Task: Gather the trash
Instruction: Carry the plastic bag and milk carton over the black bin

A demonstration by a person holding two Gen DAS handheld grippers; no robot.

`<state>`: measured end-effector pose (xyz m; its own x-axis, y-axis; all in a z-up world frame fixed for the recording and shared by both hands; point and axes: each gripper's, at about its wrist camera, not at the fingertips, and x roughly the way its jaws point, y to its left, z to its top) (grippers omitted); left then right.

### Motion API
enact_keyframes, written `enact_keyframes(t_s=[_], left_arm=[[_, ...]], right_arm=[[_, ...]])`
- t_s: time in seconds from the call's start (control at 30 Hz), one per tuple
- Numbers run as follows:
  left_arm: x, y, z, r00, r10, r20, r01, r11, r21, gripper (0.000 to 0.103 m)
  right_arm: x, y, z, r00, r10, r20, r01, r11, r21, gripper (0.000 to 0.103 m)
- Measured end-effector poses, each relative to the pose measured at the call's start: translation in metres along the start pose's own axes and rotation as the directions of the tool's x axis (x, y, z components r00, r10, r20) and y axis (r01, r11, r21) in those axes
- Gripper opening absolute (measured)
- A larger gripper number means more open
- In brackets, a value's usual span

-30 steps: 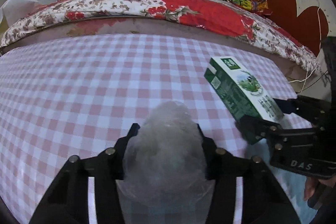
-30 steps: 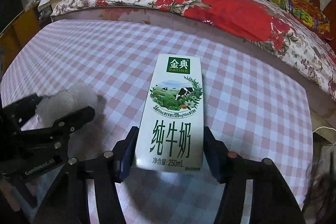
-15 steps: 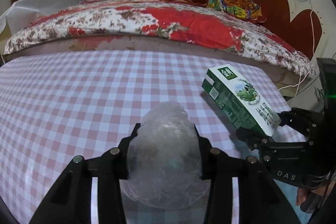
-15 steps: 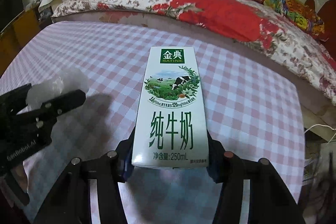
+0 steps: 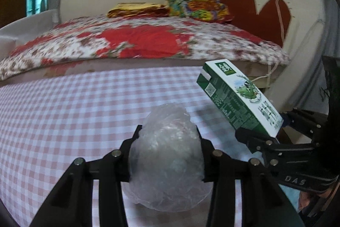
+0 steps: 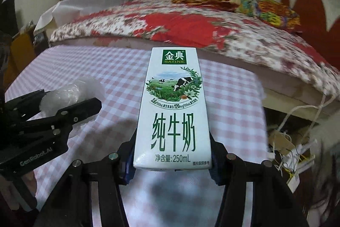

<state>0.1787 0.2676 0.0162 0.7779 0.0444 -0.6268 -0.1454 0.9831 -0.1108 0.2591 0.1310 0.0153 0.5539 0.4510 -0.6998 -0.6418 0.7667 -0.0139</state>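
left gripper [image 5: 169, 143] is clamped on a crumpled ball of clear plastic wrap [image 5: 167, 154], the wad bulging up between the jaws and spilling forward past the tips and down under them. it's held level above the pink checked tablecloth [image 5: 74, 112], pointing toward the bed [image 5: 138, 42].

over on the right, the right gripper [image 6: 172, 160] has its jaws squeezed on the bottom end of a milk carton [image 6: 173, 112], blue pads pressing both narrow sides. the carton juts out ahead of the jaws, tilted upward, printed face to the camera, its top end well clear of the tablecloth.

from the left wrist view the carton [image 5: 238, 99] sits off to the right of the left jaws, angled up and away, with the right gripper [image 5: 267, 131] gripping its lower end. from the right wrist view the left gripper [image 6: 70, 100] shows to the left of the carton, wrap [image 6: 63, 95] bunched between its fingers. the two tools are side by side, near each other, not touching.
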Motion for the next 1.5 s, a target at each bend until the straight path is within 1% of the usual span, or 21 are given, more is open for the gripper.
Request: enact_keyframes(t_s=[0.2, 0.27, 0.4, 0.6, 0.73, 0.87, 1.0, 1.23, 1.43, 1.5], left_arm=[[0.001, -0.035, -0.001, 0.999, -0.052, -0.006, 0.053, 0.997, 0.050, 0.044], [-0.001, -0.048, -0.001, 0.998, -0.065, 0.003, 0.065, 0.995, 0.071, 0.044], [-0.002, -0.077, -0.007, 0.995, -0.096, -0.006, 0.096, 0.988, 0.124, 0.044], [-0.004, -0.128, -0.014, 0.987, -0.158, -0.017, 0.158, 0.966, 0.203, 0.044], [0.000, -0.169, -0.025, 0.979, -0.198, -0.044, 0.202, 0.939, 0.277, 0.044], [0.004, -0.212, -0.039, 0.968, -0.234, -0.086, 0.249, 0.904, 0.347, 0.044], [0.006, -0.246, -0.053, 0.956, -0.264, -0.126, 0.292, 0.876, 0.384, 0.044], [0.007, -0.289, -0.072, 0.930, -0.316, -0.187, 0.365, 0.848, 0.384, 0.044], [0.010, -0.327, -0.091, 0.900, -0.360, -0.247, 0.431, 0.824, 0.368, 0.044], [0.012, -0.337, -0.098, 0.894, -0.364, -0.262, 0.441, 0.819, 0.368, 0.044]], right_arm=[[-0.042, -0.032, -0.023, 0.998, -0.060, 0.025, 0.059, 0.997, 0.047, 0.056], [-0.054, -0.043, -0.031, 0.996, -0.080, 0.030, 0.078, 0.995, 0.062, 0.056], [-0.078, -0.066, -0.052, 0.993, -0.114, 0.036, 0.110, 0.989, 0.104, 0.056], [-0.115, -0.109, -0.091, 0.982, -0.186, 0.033, 0.178, 0.969, 0.172, 0.056], [-0.138, -0.137, -0.116, 0.973, -0.228, 0.024, 0.217, 0.952, 0.216, 0.056], [-0.157, -0.164, -0.142, 0.964, -0.267, 0.011, 0.255, 0.931, 0.260, 0.056], [-0.172, -0.190, -0.170, 0.954, -0.301, -0.013, 0.291, 0.910, 0.297, 0.056], [-0.183, -0.221, -0.219, 0.941, -0.331, -0.075, 0.335, 0.874, 0.352, 0.056], [-0.187, -0.243, -0.258, 0.932, -0.342, -0.123, 0.362, 0.847, 0.390, 0.056], [-0.187, -0.251, -0.272, 0.930, -0.340, -0.138, 0.366, 0.839, 0.403, 0.056]])
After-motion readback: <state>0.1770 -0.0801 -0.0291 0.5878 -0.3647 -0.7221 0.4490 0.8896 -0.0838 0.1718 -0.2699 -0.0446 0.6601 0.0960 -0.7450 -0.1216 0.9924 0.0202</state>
